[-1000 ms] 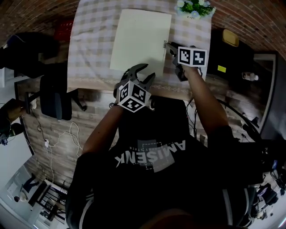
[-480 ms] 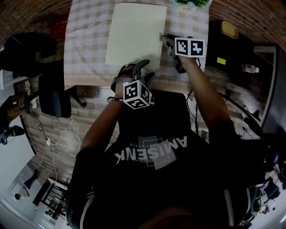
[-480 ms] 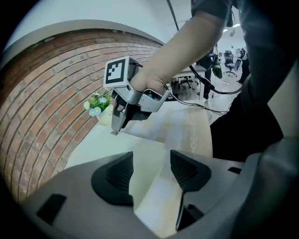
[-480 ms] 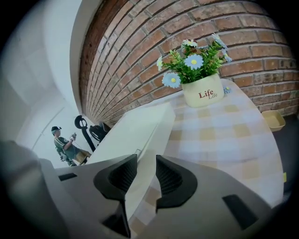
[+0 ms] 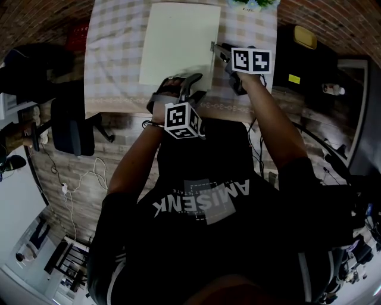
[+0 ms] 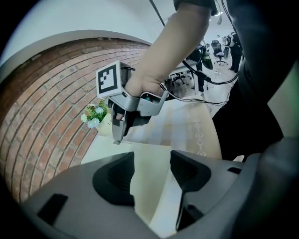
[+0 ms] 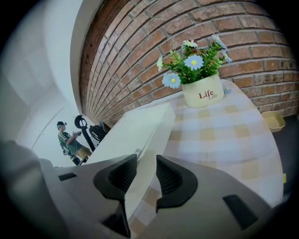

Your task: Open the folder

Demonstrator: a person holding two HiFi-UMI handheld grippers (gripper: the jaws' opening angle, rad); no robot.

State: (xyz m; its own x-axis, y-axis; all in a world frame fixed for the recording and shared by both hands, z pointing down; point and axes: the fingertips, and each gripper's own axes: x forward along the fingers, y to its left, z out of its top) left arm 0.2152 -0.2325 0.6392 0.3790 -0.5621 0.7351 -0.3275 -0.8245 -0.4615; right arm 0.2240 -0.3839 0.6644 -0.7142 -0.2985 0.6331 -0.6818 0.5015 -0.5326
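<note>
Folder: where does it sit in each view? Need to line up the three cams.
Head view: folder at top centre, lying flat.
Left gripper view: folder at lower centre.
Right gripper view: folder at centre-left, near edge running to the bottom.
Shared landmark: flower pot, just past the folder's far corner.

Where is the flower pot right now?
The flower pot stands at the far edge of the table against the brick wall, just beyond the folder's far right corner, as the head and right gripper views show.
</note>
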